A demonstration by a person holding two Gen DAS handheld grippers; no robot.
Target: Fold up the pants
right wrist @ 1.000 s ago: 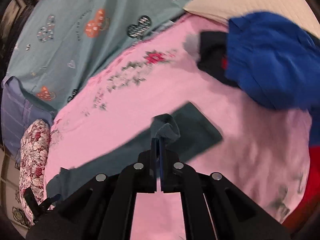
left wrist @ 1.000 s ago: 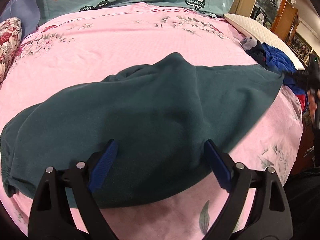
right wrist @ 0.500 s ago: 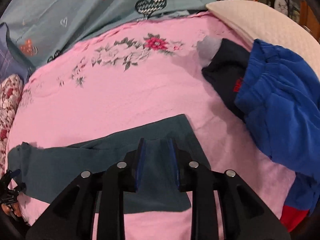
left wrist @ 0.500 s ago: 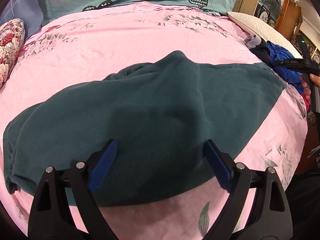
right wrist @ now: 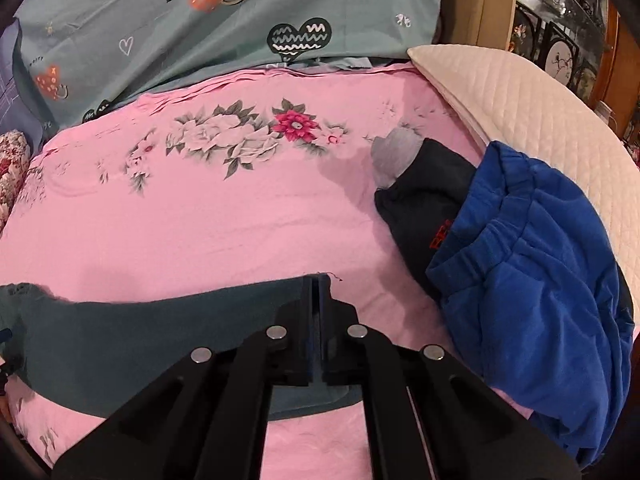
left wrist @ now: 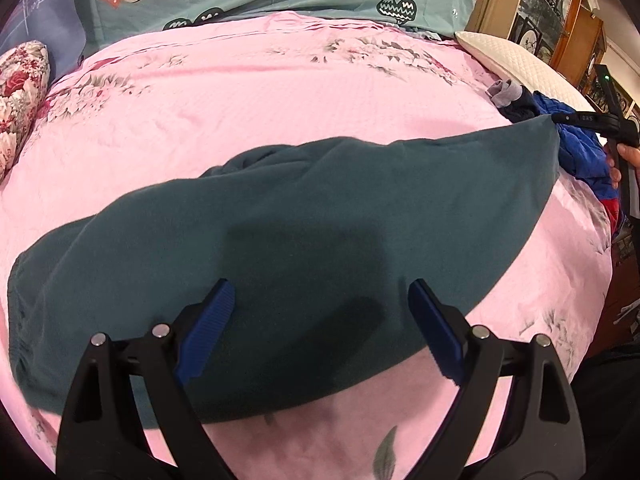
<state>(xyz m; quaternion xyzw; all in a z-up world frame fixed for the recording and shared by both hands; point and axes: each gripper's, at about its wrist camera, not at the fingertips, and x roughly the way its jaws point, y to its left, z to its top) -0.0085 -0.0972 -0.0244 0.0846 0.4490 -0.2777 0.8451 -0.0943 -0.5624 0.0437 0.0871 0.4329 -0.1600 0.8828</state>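
Note:
Dark teal pants [left wrist: 304, 216] lie spread across the pink floral bedsheet [left wrist: 260, 104]. My left gripper [left wrist: 320, 324] is open and hovers over the near part of the pants, its blue pads apart. My right gripper [right wrist: 318, 292] is shut on the far corner of a pant leg [right wrist: 160, 328] and holds it out to the right. In the left wrist view the right gripper [left wrist: 588, 118] shows at the raised corner of the leg, at the right edge of the bed.
A pile of blue [right wrist: 528, 280] and dark navy clothes [right wrist: 424, 208] lies at the right of the bed, beside a white quilted pillow [right wrist: 520, 92]. A teal heart-print pillow [right wrist: 200, 20] is at the head. A floral cushion [left wrist: 20, 84] lies at the left. Wooden furniture [left wrist: 560, 20] stands beyond.
My right gripper opened half a second ago, then shut again on the leg's corner and pulled it out to the right. The leg lies straighter. My left gripper stayed open over the pants.

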